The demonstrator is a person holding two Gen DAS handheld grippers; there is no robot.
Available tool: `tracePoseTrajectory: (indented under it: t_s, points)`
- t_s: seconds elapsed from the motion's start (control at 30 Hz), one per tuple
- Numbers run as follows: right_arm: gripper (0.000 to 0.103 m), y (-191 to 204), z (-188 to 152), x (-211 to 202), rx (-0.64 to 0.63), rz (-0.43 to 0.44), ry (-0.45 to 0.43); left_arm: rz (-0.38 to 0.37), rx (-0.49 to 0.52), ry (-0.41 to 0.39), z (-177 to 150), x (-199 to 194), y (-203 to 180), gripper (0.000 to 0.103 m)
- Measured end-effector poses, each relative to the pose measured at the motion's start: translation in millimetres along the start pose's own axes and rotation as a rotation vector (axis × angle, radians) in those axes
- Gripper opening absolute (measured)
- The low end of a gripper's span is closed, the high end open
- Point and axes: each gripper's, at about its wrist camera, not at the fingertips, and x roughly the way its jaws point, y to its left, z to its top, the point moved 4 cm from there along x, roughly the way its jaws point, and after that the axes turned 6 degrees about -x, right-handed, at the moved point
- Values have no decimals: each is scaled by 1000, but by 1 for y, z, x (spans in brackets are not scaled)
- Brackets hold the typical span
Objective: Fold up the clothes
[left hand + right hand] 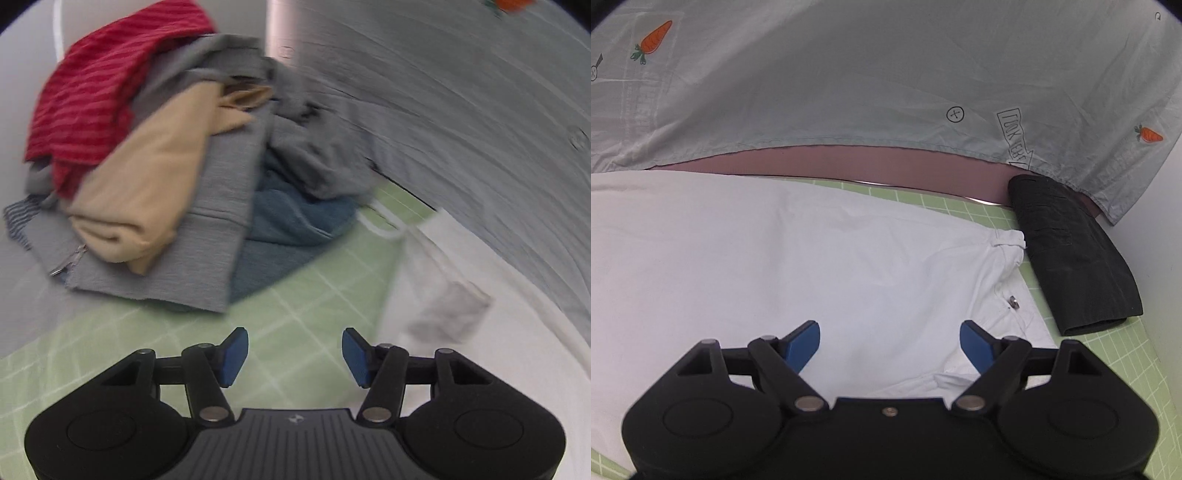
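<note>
Both tongs hang released and empty over the green table. The white garment [798, 258] lies directly under the right tongs [890, 347], stretching off to their left (waistband end rightward); the left tongs [294, 356] hover beside its far edge.

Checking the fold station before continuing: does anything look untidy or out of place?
Only the unfolded heap of clothes, spilling off the green mat. The white garment lies flat and the black piece is neatly folded.
</note>
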Motion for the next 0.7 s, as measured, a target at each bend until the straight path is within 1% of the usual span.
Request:
tracePoseTrajectory:
  t_s: [0.07, 0.13, 0.17, 0.23, 0.3, 0.4, 0.47, 0.53, 0.57, 0.63, 0.7]
  points:
    - [84, 4, 1, -4, -7, 6, -2, 23, -56, 21, 9, 1, 24, 57]
    - [84, 8, 2, -8, -12, 14, -2, 23, -90, 36, 12, -2, 45, 57]
    - [84, 11, 1, -11, -13, 20, -3, 8, -91, 41, 12, -6, 50, 58]
    - [84, 17, 1, -16, -14, 31, -7, -44, -64, 50, 7, -15, 50, 59]
    - [84, 23, 0, -23, -21, 44, -12, -107, -11, 61, -2, -24, 39, 68]
    - [84, 33, -4, -29, -36, 61, -11, -199, 95, 87, -23, -32, 9, 74]
    - [84, 39, -6, -32, -45, 72, -9, -237, 187, 111, -40, -32, -17, 75]
    - [85, 42, -9, -31, -51, 75, 2, -249, 273, 128, -55, -29, -39, 76]
    - [85, 43, -11, -30, -52, 75, 9, -245, 311, 132, -61, -25, -48, 78]
    - [85, 42, -14, -25, -47, 71, 28, -223, 368, 137, -71, -17, -61, 79]
    - [85, 41, -17, -20, -41, 67, 48, -182, 398, 139, -76, -5, -68, 79]
